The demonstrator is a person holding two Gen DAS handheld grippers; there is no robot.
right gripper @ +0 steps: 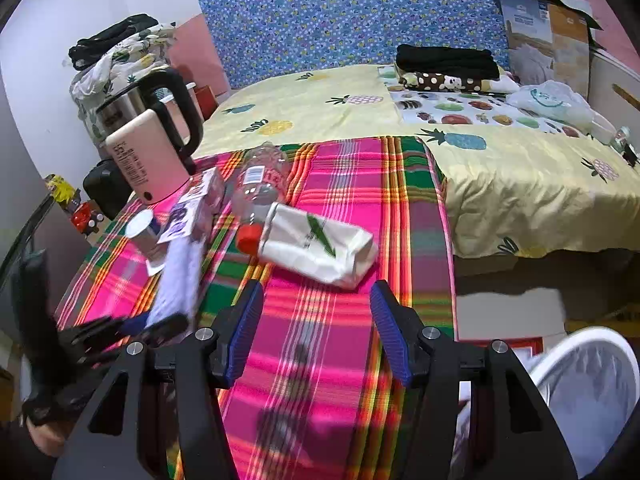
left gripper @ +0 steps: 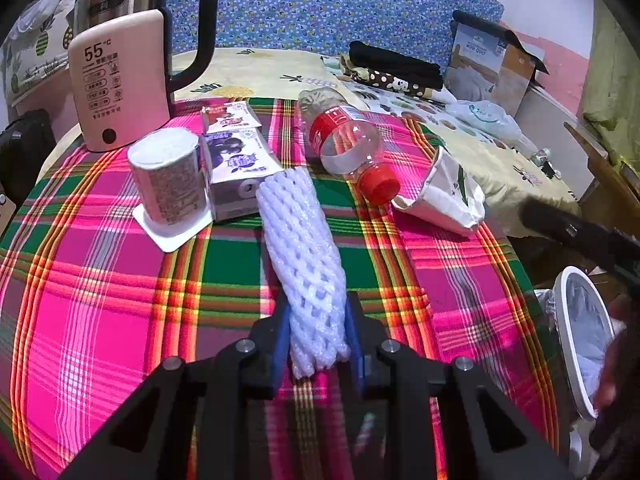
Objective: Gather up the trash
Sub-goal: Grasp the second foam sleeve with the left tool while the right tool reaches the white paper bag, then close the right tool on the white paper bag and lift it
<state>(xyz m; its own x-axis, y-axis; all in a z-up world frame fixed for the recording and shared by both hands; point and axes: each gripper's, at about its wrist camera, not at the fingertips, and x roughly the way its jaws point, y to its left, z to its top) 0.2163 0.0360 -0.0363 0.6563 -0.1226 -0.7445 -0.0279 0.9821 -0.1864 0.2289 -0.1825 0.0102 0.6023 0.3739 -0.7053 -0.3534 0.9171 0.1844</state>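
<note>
— Left gripper [left gripper: 316,344]?
— Low centre of the left wrist view, angled down at the plaid cloth [left gripper: 100,320], blue pads clamped on the near end of the white foam net sleeve [left gripper: 300,248], which runs up the frame toward the milk cartons [left gripper: 240,168].

— Right gripper [right gripper: 316,332]?
— Bottom centre of the right wrist view, tilted down over the cloth, jaws spread wide, nothing between. Just above: crumpled white paper cup [right gripper: 320,248] on its side, touching the red cap of the toppled plastic bottle [right gripper: 260,192].

— Around?
— Upside-down yogurt cup [left gripper: 168,176] left of the cartons, kettle [left gripper: 132,76] upper left. White lined bin [right gripper: 584,392] at lower right, off the table edge.
</note>
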